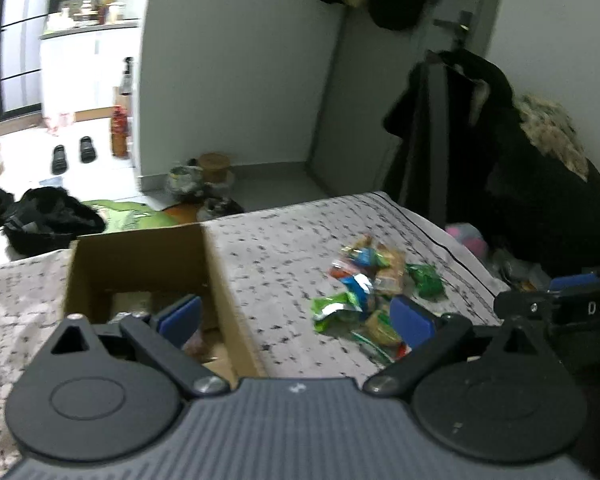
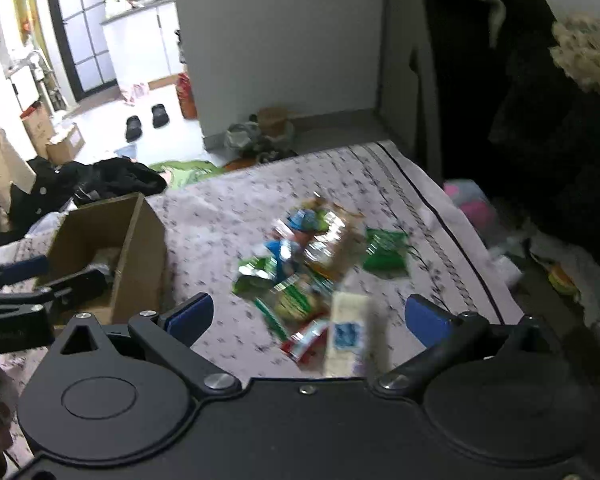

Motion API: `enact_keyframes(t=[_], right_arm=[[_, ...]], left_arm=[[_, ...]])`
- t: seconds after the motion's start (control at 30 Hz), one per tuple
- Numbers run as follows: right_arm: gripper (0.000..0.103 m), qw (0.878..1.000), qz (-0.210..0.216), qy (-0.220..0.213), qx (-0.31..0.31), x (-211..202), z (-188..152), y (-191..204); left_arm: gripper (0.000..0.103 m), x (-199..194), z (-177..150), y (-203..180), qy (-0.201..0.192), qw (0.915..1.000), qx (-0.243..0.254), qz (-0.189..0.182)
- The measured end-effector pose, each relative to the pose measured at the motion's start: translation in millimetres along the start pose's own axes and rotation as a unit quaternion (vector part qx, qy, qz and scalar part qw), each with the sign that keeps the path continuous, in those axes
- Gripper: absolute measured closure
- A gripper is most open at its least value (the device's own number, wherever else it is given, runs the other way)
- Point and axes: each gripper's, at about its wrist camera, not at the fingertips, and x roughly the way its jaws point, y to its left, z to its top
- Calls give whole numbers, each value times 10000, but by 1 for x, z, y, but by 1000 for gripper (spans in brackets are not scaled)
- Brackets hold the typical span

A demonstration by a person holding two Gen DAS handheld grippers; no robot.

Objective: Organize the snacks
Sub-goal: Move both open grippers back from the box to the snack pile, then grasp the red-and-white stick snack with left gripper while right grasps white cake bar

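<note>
A pile of small snack packets in green, blue, red and tan wrappers lies on the patterned bedspread. An open cardboard box stands to its left, with a few things inside. My left gripper is open and holds nothing; its left pad hangs over the box and its right pad over the pile's near edge. My right gripper is open wide above the snack packets. A blurred white packet with a blue label shows between its pads, touching neither. The cardboard box is at left.
A green packet lies apart at the pile's right. Dark coats hang beyond the bed's right edge, with a pink object on the floor below them. Black clothes lie left of the box. Slippers stand on the floor.
</note>
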Motion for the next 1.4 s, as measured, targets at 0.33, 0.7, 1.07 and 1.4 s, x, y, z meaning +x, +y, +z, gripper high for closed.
enact_keyframes(t=[0.33, 0.7, 1.07, 1.4], right_arm=[[0, 9991, -13, 271, 336, 8, -13, -36], [6, 9984, -38, 308, 463, 22, -31, -61], [23, 9963, 148, 585, 617, 55, -45, -63], [37, 9919, 284, 854, 897, 93, -48, -67]], left_arm=[[3, 18, -4, -21, 162, 9992, 341, -88], [5, 42, -8, -41, 263, 9967, 534, -553], [30, 71, -28, -68, 594, 9893, 991, -896], [51, 116, -33, -77, 991, 9873, 843, -908]])
